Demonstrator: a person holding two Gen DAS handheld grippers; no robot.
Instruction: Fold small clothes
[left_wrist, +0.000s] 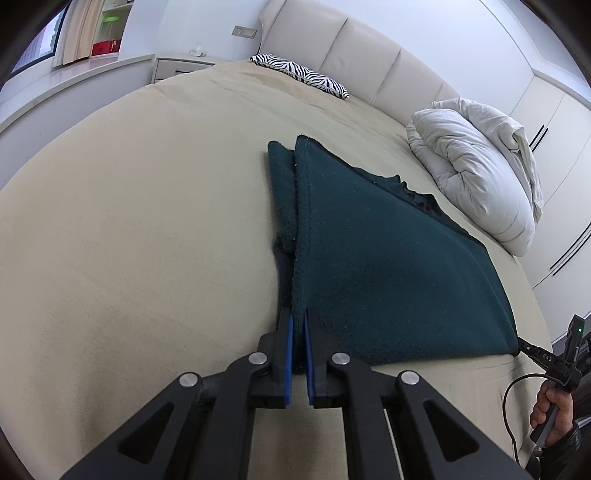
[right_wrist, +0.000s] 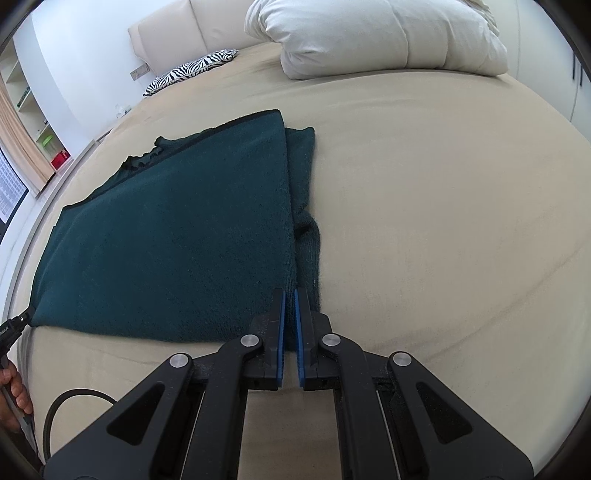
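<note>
A dark green knitted garment (left_wrist: 388, 258) (right_wrist: 184, 229) lies folded flat on the beige bed (left_wrist: 147, 221) (right_wrist: 443, 221), with a narrower lower layer showing along each side edge. In the left wrist view my left gripper (left_wrist: 298, 314) is shut on the garment's near left corner, the cloth edge pinched between the blue pads. My right gripper (right_wrist: 290, 293) is shut on the near right corner in the same way. Each gripper also shows in the other's view, at the opposite near corner: right gripper (left_wrist: 524, 345), left gripper (right_wrist: 18, 321).
A bundled white duvet (left_wrist: 480, 177) (right_wrist: 369, 33) sits at the head of the bed, with a zebra-striped pillow (left_wrist: 301, 74) (right_wrist: 192, 68) by the padded headboard (left_wrist: 369, 48). A person's hand (left_wrist: 554, 406) (right_wrist: 14, 391) holds each gripper handle. A cable (right_wrist: 74, 398) hangs near the bed's front edge.
</note>
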